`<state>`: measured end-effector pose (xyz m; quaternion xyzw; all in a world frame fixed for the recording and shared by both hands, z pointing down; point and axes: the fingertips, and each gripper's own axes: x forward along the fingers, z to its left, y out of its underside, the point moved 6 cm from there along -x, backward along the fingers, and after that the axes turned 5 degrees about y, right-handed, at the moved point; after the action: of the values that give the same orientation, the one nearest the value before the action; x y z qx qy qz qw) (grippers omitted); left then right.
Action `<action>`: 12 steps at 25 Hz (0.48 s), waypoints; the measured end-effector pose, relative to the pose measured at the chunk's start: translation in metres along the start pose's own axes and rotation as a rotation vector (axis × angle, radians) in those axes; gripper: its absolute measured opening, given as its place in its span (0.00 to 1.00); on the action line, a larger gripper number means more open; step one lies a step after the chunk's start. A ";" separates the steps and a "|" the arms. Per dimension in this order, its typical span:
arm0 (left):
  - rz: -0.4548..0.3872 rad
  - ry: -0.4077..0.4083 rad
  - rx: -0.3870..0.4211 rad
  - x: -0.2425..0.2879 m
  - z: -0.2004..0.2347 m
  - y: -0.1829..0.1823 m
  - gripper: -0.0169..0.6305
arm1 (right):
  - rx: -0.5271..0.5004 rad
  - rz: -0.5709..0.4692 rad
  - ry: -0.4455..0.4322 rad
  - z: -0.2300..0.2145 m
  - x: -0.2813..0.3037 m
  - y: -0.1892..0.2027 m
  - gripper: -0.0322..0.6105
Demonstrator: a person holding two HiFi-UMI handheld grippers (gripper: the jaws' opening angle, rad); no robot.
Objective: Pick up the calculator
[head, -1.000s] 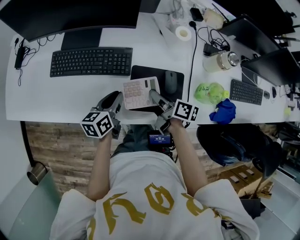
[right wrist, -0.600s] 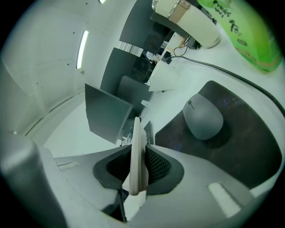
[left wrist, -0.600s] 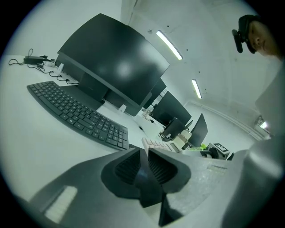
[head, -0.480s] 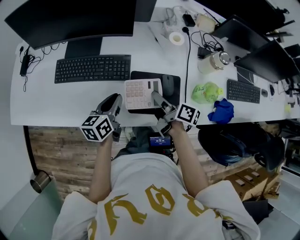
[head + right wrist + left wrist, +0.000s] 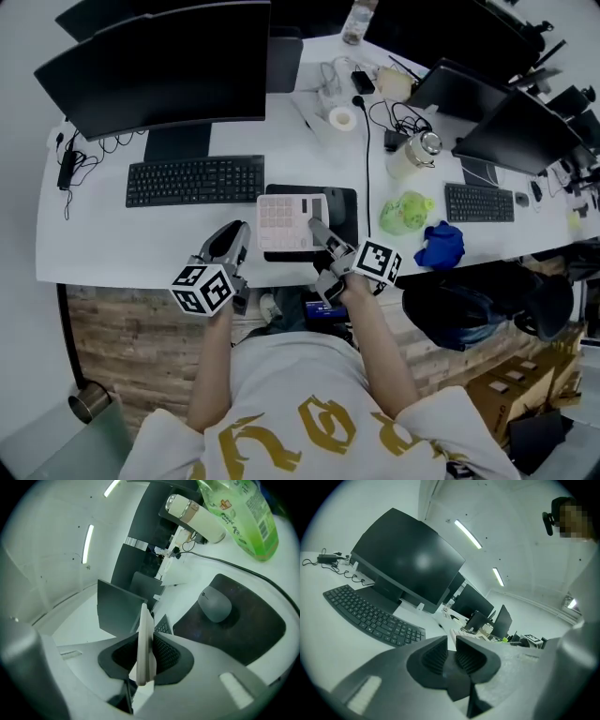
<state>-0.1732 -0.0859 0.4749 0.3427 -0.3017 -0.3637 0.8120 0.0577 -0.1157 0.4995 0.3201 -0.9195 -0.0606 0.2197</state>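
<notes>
The calculator (image 5: 292,221) is a pale, flat slab with a dark display strip, held above the black mouse pad (image 5: 343,203) near the desk's front edge. My right gripper (image 5: 317,227) is shut on its right edge. Seen from the right gripper view, the calculator (image 5: 144,644) stands edge-on, pinched between both dark ribbed pads (image 5: 165,653). Left of the calculator, over the desk's front edge, my left gripper (image 5: 237,235) is shut with nothing in it; in the left gripper view its pads (image 5: 437,656) almost touch.
A black keyboard (image 5: 195,180) and a large monitor (image 5: 159,70) lie left of the calculator. A grey mouse (image 5: 215,603) sits on the pad. A green bag (image 5: 406,212), a blue cloth (image 5: 441,246), a second keyboard (image 5: 478,202), cables and a tape roll (image 5: 343,118) fill the right side.
The head camera has drawn back, so more of the desk shows. The calculator stays in my right gripper over the mouse pad. The left gripper keeps its place beside it.
</notes>
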 end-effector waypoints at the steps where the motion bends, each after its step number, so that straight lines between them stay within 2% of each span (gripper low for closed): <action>1: -0.003 0.002 0.002 -0.002 -0.002 -0.001 0.11 | 0.003 -0.008 -0.002 0.003 -0.002 0.001 0.21; 12: -0.050 0.047 0.047 -0.014 -0.014 -0.024 0.10 | -0.005 -0.103 -0.015 0.031 -0.018 -0.001 0.21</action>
<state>-0.1797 -0.0819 0.4445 0.3774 -0.2823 -0.3686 0.8012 0.0574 -0.1061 0.4652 0.3659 -0.9034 -0.0764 0.2100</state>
